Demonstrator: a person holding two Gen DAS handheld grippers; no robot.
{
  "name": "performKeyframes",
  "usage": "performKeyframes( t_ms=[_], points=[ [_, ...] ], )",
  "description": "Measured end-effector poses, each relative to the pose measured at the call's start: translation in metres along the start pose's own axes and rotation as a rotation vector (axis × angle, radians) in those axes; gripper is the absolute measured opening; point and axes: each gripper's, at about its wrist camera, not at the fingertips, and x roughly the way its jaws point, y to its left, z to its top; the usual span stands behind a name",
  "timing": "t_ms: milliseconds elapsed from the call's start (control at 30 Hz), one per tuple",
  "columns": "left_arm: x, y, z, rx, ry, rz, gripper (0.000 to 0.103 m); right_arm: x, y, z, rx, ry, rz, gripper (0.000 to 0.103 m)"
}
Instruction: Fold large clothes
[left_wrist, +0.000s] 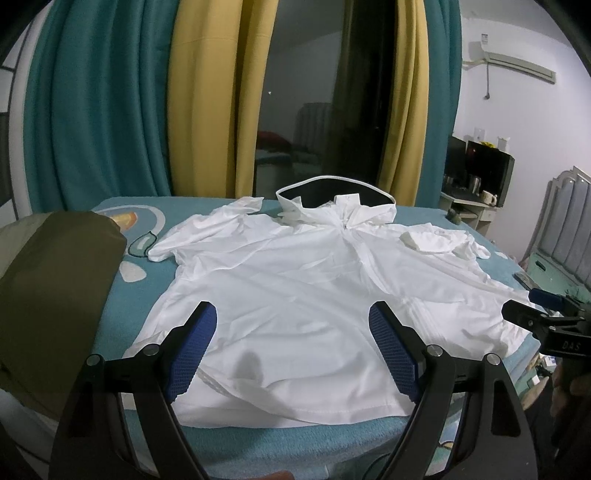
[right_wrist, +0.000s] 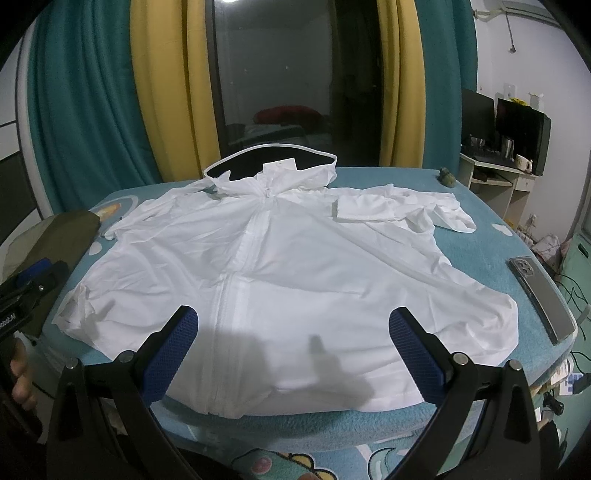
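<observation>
Currently:
Jacket: a white hooded zip jacket (left_wrist: 280, 291) is laid flat, front up, on the blue patterned bed cover (left_wrist: 140, 295); in the right wrist view it (right_wrist: 295, 273) fills the middle of the frame.
Hood: the hood (left_wrist: 332, 201) is seen at 12 o'clock of the jacket, dark lining up, white trim at the rim.
Zip: the zipper (right_wrist: 243, 258) is closed and runs from the collar down to the hem at 6 o'clock.
Sleeves: the sleeve at 2 o'clock (right_wrist: 399, 210) is folded in over the shoulder area; the other sleeve at 10 o'clock (left_wrist: 207, 229) is bunched outward.
Hem: the lower hem is spread near the bed edge, wrinkled, its corner at 8 o'clock in the right wrist view rumpled.
Left gripper: the left gripper (left_wrist: 291, 328) is held above the hem with jaws spread wide; nothing is gripped, blue pads (left_wrist: 192, 350) are clear of the cloth.
Right gripper: the right gripper (right_wrist: 293, 332) is likewise held wide open over the hem, nothing held; its shadow is cast on the fabric.
Cross view: the right gripper is seen at 3 o'clock in the left wrist view, the left gripper at 9 o'clock in the right wrist view, a hand (right_wrist: 20, 380) beneath it.
Other items: an olive garment (left_wrist: 48, 295) is placed at 9 o'clock of the jacket; a phone (right_wrist: 541, 299) is laid at 3 o'clock, apart from the jacket.
Background: teal and yellow curtains (left_wrist: 110, 110) are hung behind the bed.
</observation>
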Motion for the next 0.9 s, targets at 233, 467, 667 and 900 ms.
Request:
performKeyframes(
  t_ms=[233,467,667,900],
  points=[
    [0.0018,-0.0018,0.0004,0.000,-0.002,0.000,0.087,0.0005,0.0002,-0.0008,0.000,0.000,0.000,0.102],
    [0.0014,-0.0003,0.0006,-0.001,-0.003,0.000,0.087,-0.0003,0.0013,0.0006,-0.001,0.002,0.000,0.102],
    [0.0020,0.0001,0.0007,-0.002,-0.002,0.000,0.087,0.0061,-0.0019,-0.0038,0.001,0.006,-0.001,0.102],
    [0.0017,0.0001,0.0006,-0.003,-0.002,0.001,0.087,0.0065,-0.0027,-0.0040,0.001,0.007,0.000,0.102]
  ],
)
